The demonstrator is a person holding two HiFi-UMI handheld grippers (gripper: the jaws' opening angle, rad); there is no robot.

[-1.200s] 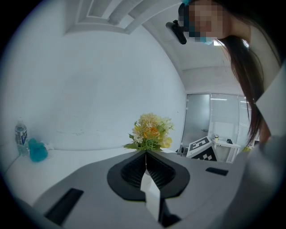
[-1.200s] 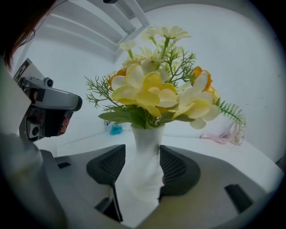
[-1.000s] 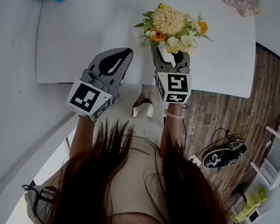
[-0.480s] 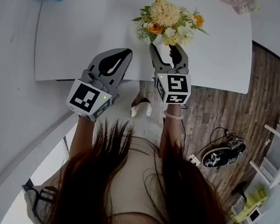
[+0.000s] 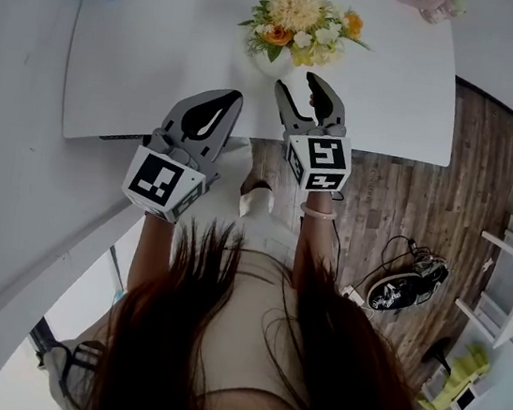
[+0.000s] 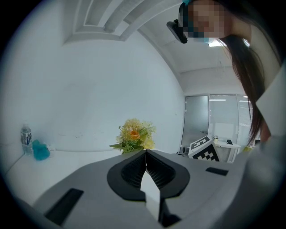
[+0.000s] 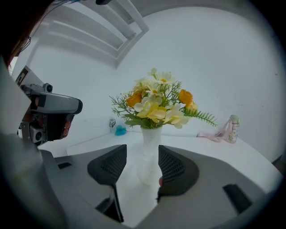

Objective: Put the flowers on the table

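Flowers [image 5: 300,27] stand in their vase [image 5: 275,60] by the tabletop's [image 5: 155,52] near edge. Right gripper [image 5: 298,84] just clear, jaws wide, narrowing slightly (nothing between them). Left gripper [image 5: 222,98] jaws together, empty.

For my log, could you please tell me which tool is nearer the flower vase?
Right. The right tool is just short of the flower vase, open jaws just closing slightly, empty; the left tool, shut, sits farther back-left.

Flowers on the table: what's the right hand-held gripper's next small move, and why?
Probably draw the right hand-held gripper back. The flowers stand upright on the table ahead of its open jaws, which have just been closing with nothing between them.
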